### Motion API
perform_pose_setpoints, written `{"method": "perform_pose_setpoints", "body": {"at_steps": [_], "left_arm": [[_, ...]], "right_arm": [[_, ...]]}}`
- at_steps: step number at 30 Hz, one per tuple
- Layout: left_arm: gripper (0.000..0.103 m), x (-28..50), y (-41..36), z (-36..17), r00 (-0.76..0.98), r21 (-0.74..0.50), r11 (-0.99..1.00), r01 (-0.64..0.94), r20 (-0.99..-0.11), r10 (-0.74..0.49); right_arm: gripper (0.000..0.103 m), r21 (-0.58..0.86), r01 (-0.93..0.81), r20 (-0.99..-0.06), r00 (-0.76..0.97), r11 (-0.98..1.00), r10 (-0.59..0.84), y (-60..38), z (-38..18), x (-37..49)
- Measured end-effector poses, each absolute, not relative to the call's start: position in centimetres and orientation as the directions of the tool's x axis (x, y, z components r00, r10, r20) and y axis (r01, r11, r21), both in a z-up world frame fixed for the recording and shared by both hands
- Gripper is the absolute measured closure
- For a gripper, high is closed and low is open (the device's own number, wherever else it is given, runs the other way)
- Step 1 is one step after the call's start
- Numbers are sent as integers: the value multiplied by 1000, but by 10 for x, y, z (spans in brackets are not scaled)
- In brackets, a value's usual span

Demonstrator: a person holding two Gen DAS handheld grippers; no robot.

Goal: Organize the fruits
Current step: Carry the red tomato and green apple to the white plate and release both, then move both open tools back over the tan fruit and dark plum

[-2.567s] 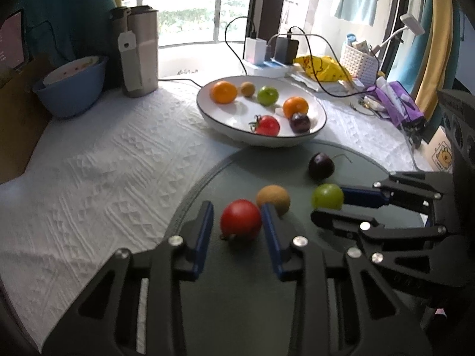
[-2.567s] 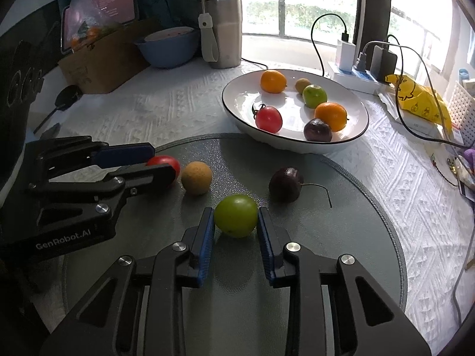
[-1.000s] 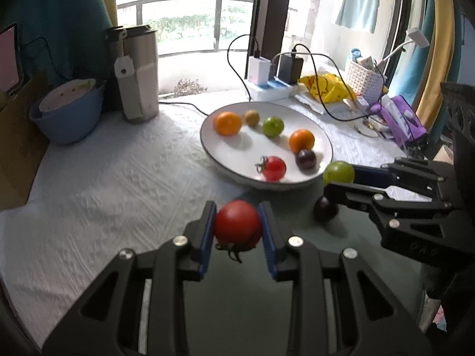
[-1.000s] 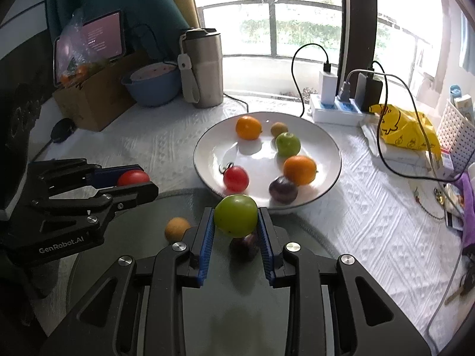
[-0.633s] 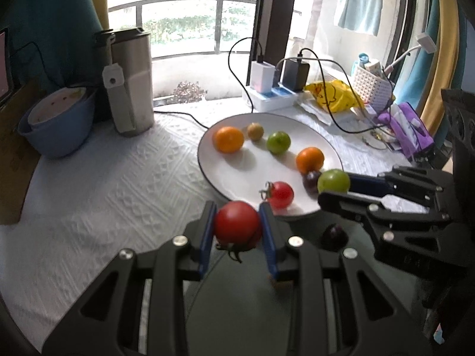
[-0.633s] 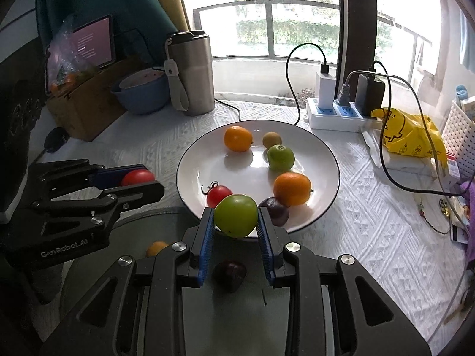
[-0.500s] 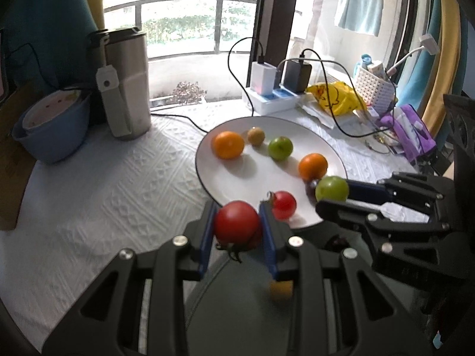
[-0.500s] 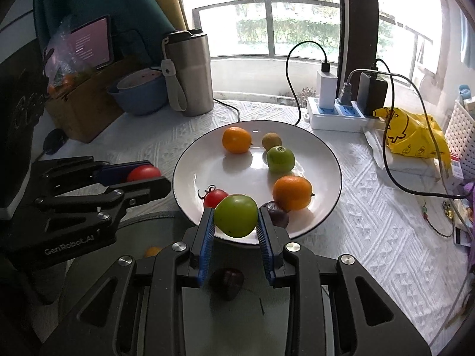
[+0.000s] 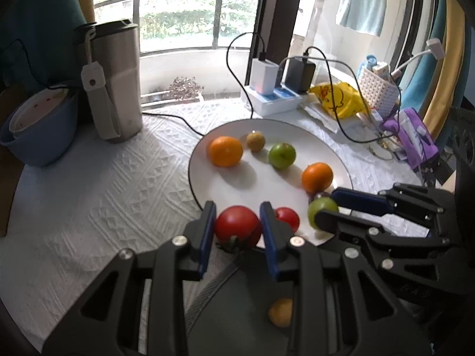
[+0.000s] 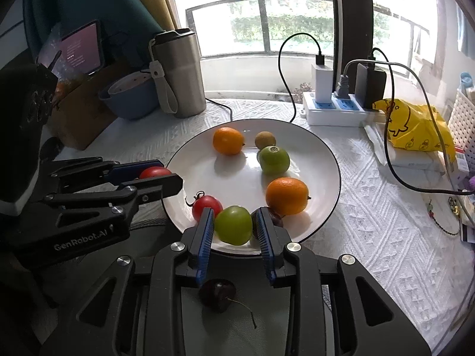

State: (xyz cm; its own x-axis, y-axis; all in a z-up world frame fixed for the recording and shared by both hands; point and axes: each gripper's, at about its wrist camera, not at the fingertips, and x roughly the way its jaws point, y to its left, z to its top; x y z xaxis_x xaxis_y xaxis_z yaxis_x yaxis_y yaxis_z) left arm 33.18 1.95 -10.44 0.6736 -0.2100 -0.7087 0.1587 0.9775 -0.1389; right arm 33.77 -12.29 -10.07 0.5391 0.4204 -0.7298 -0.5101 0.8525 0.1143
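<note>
My left gripper (image 9: 237, 227) is shut on a red tomato (image 9: 237, 226) and holds it over the near rim of the white plate (image 9: 276, 124). My right gripper (image 10: 234, 226) is shut on a green fruit (image 10: 233, 225) over the plate's near rim (image 10: 332, 160). The plate holds two oranges (image 10: 228, 140), a green apple (image 10: 274, 159), a small brown fruit (image 10: 265, 140), a small red tomato (image 10: 207, 206) and a dark plum, half hidden. A dark cherry (image 10: 217, 294) and a tan fruit (image 9: 280, 311) lie on the grey round mat (image 9: 237, 326).
A steel tumbler (image 9: 114, 80) and a blue bowl (image 9: 35, 127) stand at the back left. A power strip with chargers and cables (image 10: 335, 112), a yellow bag (image 10: 412, 130) and a white basket (image 9: 375, 89) sit at the back right. A cardboard box (image 10: 80, 118) is far left.
Both grippers have lifted their fruits off the mat and carried them forward to the plate's near rim. The cherry and tan fruit stayed on the mat.
</note>
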Motion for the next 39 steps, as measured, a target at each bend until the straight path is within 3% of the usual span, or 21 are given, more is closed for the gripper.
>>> {"method": "perform_pose_setpoints", "body": {"at_steps": [2,10,16,39], "left_arm": [[59,329,22,-101,683,-148,978,150,-699,-210],[53,315,29,-88,713,-148,980,132,-673,-197],[39,301,29,-82,720,-154,979,136,-663,-204],[37,248,19,-81,726,-135,983,125,-663,-183]], "right_arm": [[69,108,-506,-730,544,856,414,-122,-100,336],[66,93,-494,-716,570,864,403,-124,-88,325],[66,85,-491,-711,580,867,398,-126,-81,312],[66,81,-472,-696,603,878,389,-149,-70,269]]}}
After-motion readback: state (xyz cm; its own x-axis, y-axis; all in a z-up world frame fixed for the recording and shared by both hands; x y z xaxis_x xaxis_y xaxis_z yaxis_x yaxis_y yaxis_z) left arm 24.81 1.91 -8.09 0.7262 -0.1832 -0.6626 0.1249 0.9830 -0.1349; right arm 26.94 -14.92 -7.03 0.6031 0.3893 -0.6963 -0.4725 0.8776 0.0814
